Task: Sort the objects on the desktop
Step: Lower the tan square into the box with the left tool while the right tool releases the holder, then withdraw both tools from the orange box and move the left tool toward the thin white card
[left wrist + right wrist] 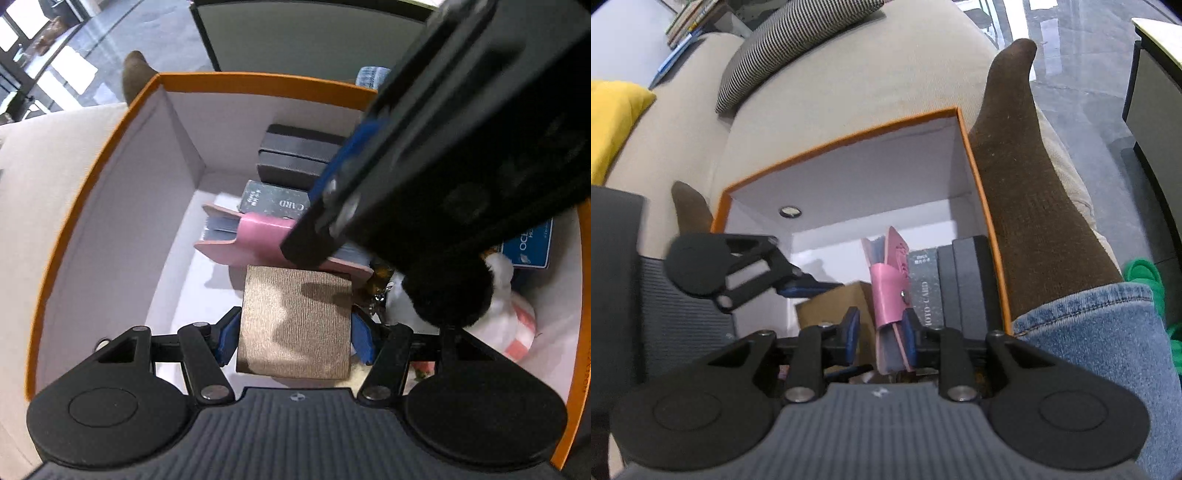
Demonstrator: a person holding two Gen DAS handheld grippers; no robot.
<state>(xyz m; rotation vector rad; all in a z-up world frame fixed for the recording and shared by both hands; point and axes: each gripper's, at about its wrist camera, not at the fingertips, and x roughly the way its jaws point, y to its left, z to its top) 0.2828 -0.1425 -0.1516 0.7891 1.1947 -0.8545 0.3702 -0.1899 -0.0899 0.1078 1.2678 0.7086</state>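
Observation:
An orange box (258,83) with white inner walls sits on a beige sofa. My left gripper (295,336) is shut on a gold-brown textured box (295,321) and holds it inside the orange box. My right gripper (879,332) has its jaws around a pink leather card holder (890,284) that stands on edge; one pad touches it and a gap shows on the other side. In the left wrist view the right gripper (424,166) reaches in from the upper right over the pink holder (258,236).
Inside the box stand a grey "CARD" box (273,201), a black case (295,158), a blue card (528,243) and a black-and-white plush toy (498,295). A leg in a brown sock (1027,177) lies along the box's right wall. A striped cushion (790,40) lies behind.

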